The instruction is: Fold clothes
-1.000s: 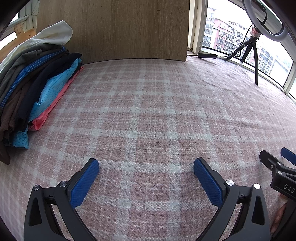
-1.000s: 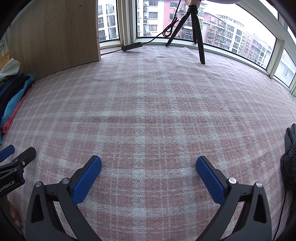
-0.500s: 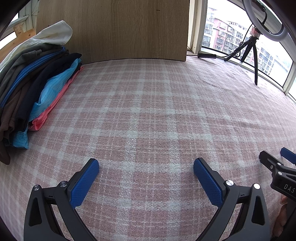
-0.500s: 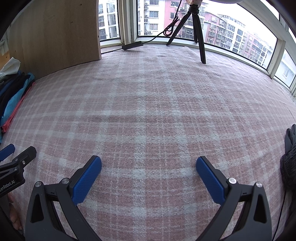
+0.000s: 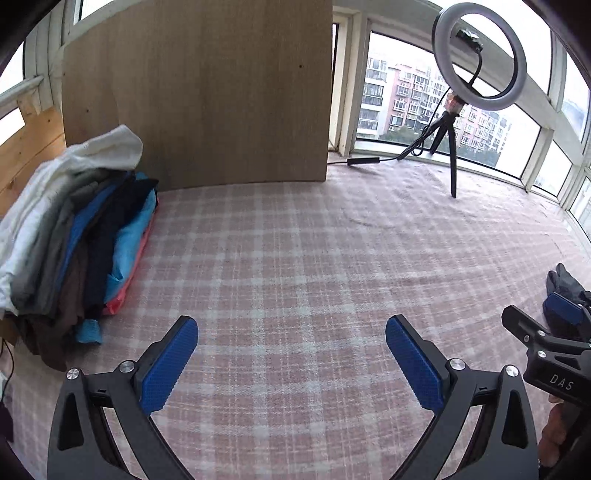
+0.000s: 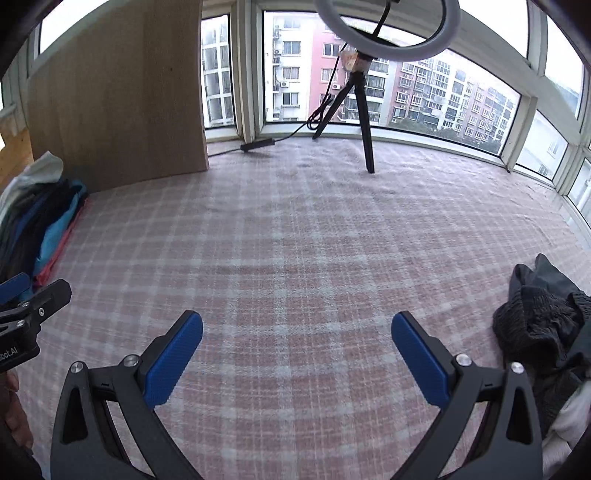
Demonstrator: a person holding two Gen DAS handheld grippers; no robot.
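Under the left gripper [image 5: 291,354] lies a matt woven plaid cloth [image 5: 295,258]; its fingers are matt black plastic with ribbed blue pads [image 5: 168,369] and shiny metal screws. Far ahead stands a smooth wood-grain board [image 5: 207,96]; left, soft folded clothes [image 5: 74,236]

- the dark garment [image 6: 539,328] runs off the right wrist view's right edge; its type cannot be told
- the stacked clothes [image 5: 66,236] are cropped at the left edge
- the ring light [image 6: 388,33] loses its top

Left tongs [image 5: 291,354] and right tongs [image 6: 297,350] both gape wide, empty.
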